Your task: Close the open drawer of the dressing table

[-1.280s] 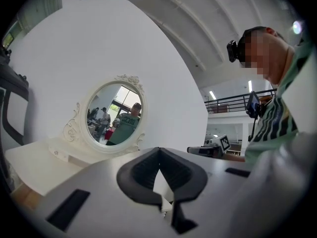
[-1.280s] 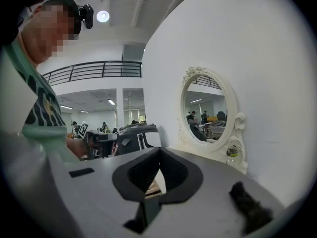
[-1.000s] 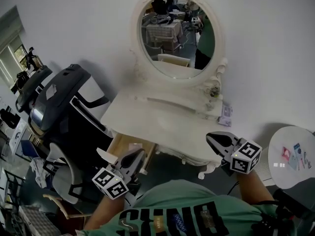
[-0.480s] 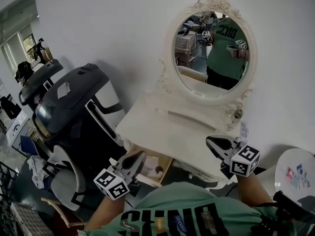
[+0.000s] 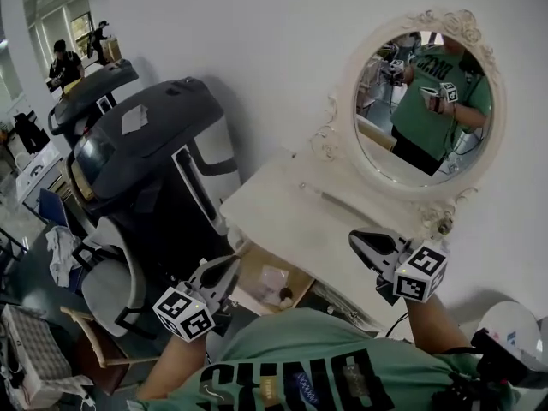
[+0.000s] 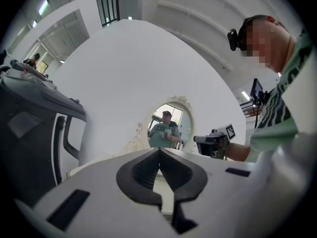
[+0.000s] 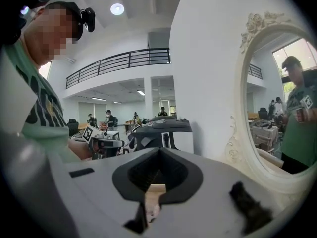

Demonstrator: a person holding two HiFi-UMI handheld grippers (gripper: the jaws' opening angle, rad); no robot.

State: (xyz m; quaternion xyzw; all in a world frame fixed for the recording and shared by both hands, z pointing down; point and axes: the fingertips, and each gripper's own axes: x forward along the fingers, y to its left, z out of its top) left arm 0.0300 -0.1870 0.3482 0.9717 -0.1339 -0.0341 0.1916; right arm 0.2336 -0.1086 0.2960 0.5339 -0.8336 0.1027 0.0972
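The white dressing table [image 5: 287,217] with its oval mirror [image 5: 424,110] stands against the wall. Its wooden drawer [image 5: 267,282] is pulled out under the front edge, with small items inside. My left gripper [image 5: 228,265] hangs shut and empty just left of the drawer, apart from it. My right gripper [image 5: 356,239] is over the tabletop's front right part, jaws together with nothing between them. In the left gripper view the shut left gripper [image 6: 159,150] faces the mirror [image 6: 171,125]. In the right gripper view, drawer wood [image 7: 153,192] shows below the right gripper [image 7: 158,150].
A big black and white machine [image 5: 158,157] stands close to the table's left end. A grey chair [image 5: 107,285] sits in front of it. A round white side table [image 5: 512,322] is at the lower right. People stand far off in the hall.
The view has swung left, so the table and mirror now sit further right. Both grippers moved sideways along the table front. The left one went from in front of the drawer to its left side.
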